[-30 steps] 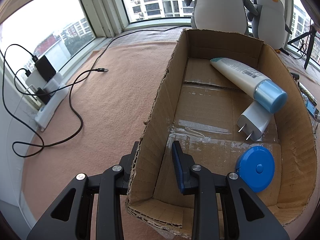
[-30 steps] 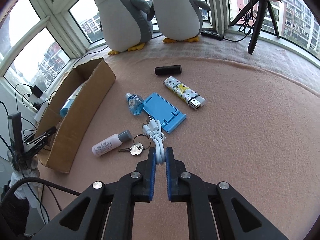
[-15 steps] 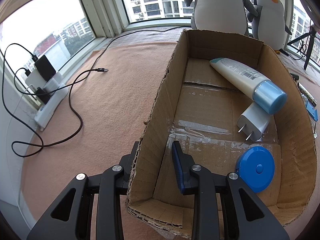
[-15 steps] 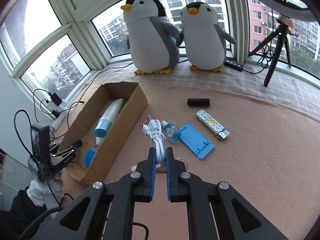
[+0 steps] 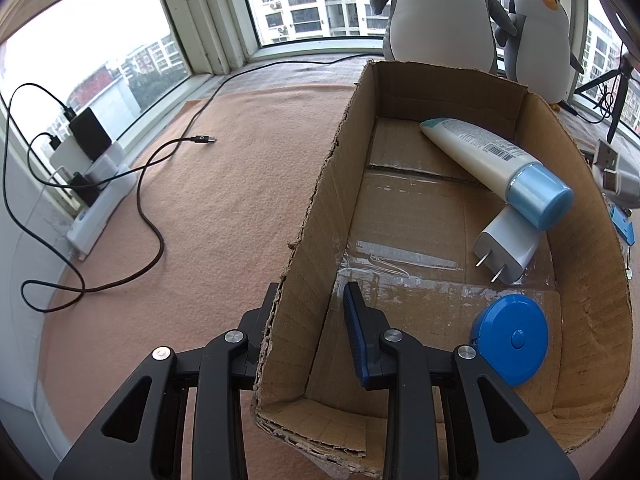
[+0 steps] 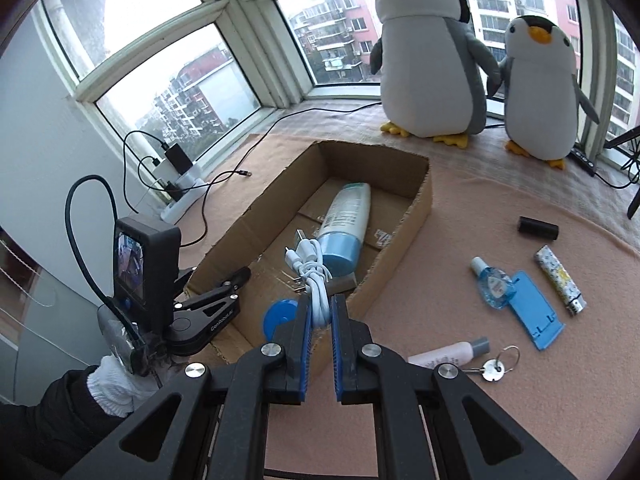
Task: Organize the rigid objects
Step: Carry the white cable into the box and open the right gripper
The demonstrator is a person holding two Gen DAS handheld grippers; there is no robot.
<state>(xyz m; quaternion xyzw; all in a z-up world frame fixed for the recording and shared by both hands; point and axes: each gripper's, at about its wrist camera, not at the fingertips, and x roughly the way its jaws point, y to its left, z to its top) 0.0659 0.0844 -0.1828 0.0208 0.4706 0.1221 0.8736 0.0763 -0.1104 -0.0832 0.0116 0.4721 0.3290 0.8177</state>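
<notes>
Left wrist view
Left gripper [image 5: 308, 312]: fingers spread, astride the box's left wall at 6 o'clock; one finger outside, the blue-padded one inside. Can't tell if they press the wall.
Box [image 5: 320, 208]: cardboard, open top, on a peach mat [image 5: 224, 184].
Inside box: tube [image 5: 492, 164] w/ blue cap at 2 o'clock, lying slanted; white plug [image 5: 508, 246] just under the cap, touching it; blue round tape measure [image 5: 512, 338] at 4 o'clock.
Cable [image 5: 616, 174]: white w/ USB ends, at 3 o'clock, beyond the box's right wall.
Black cord [image 5: 152, 220]: loose on mat at 9 o'clock.

Right wrist view
Right gripper [image 6: 320, 314]: pinching the bundled white cable [image 6: 310, 268], held over the box's [image 6: 400, 240] near end.
Left gripper [image 6: 222, 292]: at 9 o'clock, on the box's near corner, held by a white-gloved hand [image 6: 110, 380].
Still on mat [image 6: 460, 220], 3 to 4 o'clock: small clear bottle [image 6: 494, 284], blue stand [image 6: 536, 314], lighter [image 6: 560, 280], black cylinder [image 6: 538, 229], pink bottle [image 6: 448, 354], keys [image 6: 494, 366].
Penguin toys [image 6: 428, 56]: two, at 1 o'clock by the window.
</notes>
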